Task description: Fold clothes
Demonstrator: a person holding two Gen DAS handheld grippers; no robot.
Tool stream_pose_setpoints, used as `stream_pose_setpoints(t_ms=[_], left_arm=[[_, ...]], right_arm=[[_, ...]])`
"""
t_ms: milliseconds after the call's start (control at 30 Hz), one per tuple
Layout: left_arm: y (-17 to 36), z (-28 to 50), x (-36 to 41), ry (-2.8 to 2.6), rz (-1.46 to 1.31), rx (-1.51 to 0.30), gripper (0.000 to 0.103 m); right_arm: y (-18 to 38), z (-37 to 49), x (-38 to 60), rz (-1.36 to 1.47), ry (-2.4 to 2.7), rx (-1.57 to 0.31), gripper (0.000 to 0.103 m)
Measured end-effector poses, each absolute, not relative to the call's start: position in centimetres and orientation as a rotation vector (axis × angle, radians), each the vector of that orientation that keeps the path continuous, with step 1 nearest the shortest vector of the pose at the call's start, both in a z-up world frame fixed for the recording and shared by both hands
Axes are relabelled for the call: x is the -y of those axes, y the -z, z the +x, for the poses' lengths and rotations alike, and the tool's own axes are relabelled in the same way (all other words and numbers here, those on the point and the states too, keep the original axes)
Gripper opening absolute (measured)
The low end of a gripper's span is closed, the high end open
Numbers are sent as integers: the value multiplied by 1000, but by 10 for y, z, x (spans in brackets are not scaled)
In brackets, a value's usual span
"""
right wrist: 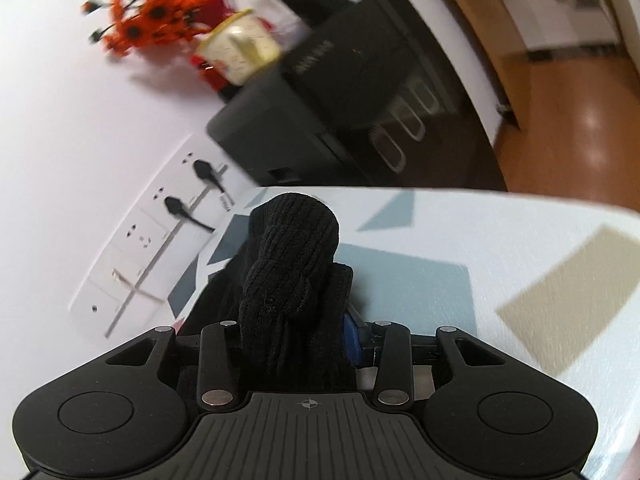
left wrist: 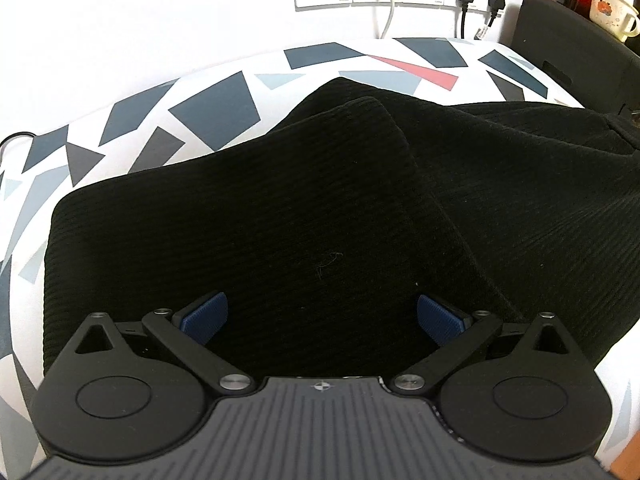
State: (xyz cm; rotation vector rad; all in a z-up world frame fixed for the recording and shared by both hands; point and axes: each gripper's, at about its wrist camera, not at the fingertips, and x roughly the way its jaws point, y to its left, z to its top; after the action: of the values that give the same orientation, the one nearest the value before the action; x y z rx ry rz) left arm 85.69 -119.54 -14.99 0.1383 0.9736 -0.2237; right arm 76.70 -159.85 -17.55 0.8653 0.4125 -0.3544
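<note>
Black knit garment (right wrist: 292,264) bunched between right fingers (right wrist: 352,332).

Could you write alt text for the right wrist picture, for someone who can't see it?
The right gripper is shut on a bunched fold of black knitted garment, lifted above a white table with grey and beige shapes. Behind it, tilted and blurred, are a white wall with plugged-in sockets, a black cabinet and orange flowers.

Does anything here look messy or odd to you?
Only the black knit garment: it lies rumpled on the patterned table, one flap folded askew. The right tool has a bunched wad of it pinched; the left tool hangs open above it.
</note>
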Motion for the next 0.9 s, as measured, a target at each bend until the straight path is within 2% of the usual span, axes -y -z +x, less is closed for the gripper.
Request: stream_pose_setpoints(t_ms=[67,100,267,533,700,900], left_arm=[[147,858,1192,243,115,-980,102],[139,859,1181,270,44,-966,99],[83,855,1093,267,-335,-802,99],[56,829,939,121,-645,-663,99],[81,801,880,76,-760,-689,99],[126,766,853,28,-799,-787,99]], right_arm=[[162,775,1594,838,346,-417,35],[153,778,1590,824,341,-417,35],[89,799,1541,608,260,-378,34],[14,830,1375,165,-131,-281,33],[33,829,1257,-121,-408,-365,33],[104,821,1163,-447,-582,-569,34]])
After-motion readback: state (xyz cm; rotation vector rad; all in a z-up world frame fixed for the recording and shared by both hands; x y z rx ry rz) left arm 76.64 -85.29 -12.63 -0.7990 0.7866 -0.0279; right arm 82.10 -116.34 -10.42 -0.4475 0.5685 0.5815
